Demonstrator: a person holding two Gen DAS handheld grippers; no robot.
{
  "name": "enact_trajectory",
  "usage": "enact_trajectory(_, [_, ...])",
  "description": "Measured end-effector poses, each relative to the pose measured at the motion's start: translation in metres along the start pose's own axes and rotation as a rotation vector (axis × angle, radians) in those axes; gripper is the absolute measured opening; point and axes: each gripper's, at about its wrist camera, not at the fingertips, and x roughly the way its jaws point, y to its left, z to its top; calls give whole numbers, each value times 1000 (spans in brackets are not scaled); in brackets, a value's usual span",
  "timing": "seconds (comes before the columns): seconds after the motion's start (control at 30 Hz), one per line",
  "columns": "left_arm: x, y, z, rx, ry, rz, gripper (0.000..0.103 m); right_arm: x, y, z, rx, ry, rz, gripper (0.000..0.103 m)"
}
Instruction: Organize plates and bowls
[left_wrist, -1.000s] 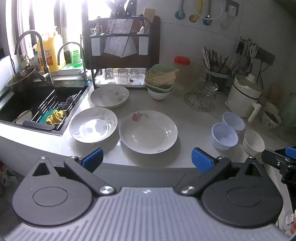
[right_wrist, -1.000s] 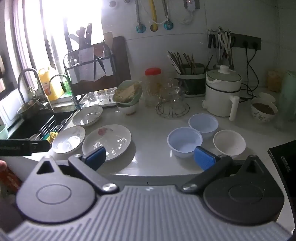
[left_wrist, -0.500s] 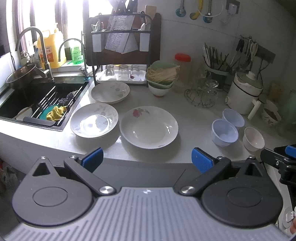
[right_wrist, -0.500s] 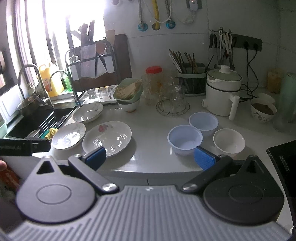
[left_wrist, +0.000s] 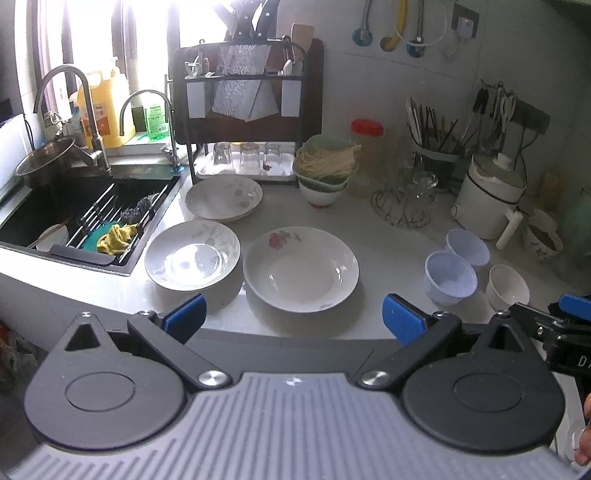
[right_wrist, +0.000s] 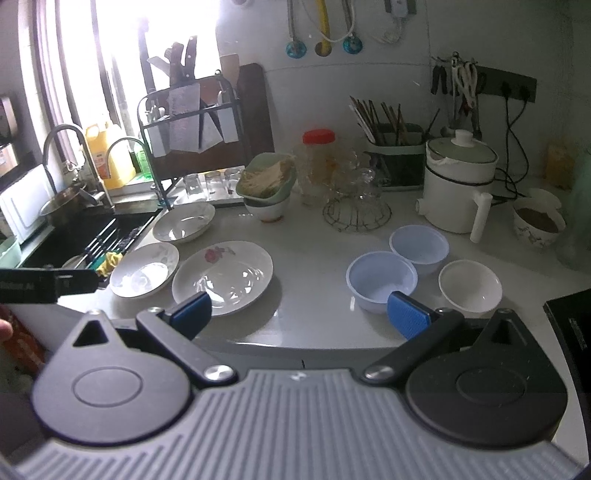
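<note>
Three white plates lie on the counter: a flowered one (left_wrist: 301, 267) (right_wrist: 222, 277) in the middle, one (left_wrist: 192, 254) (right_wrist: 144, 269) by the sink and one (left_wrist: 223, 197) (right_wrist: 184, 226) behind them. Two pale blue bowls (left_wrist: 450, 277) (right_wrist: 381, 280) (right_wrist: 419, 244) and a white bowl (left_wrist: 507, 286) (right_wrist: 470, 285) sit to the right. My left gripper (left_wrist: 293, 319) hangs open in front of the counter edge, below the flowered plate, holding nothing. My right gripper (right_wrist: 299, 314) is open too, short of the near blue bowl.
A sink (left_wrist: 85, 206) with a drain rack and yellow cloth lies at left. At the back stand a knife rack (left_wrist: 243, 96), a green bowl of noodles (left_wrist: 325, 166), a wire stand (left_wrist: 402, 206), a white pot (left_wrist: 487, 199) and a utensil holder (right_wrist: 393, 158).
Both grippers have pulled back and risen slightly, so the dishes sit a little farther off in both views. Nothing on the counter has moved.
</note>
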Motion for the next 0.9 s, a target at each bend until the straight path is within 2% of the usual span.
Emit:
enact_trajectory(0.73, [-1,-3,-1,-33,23,-86,103,-7,0,2,12,-20,-4,103])
enact_trajectory(0.9, [0,-5,-3,-22,20,-57,103,-6,-1,1,21,-13,-2,103])
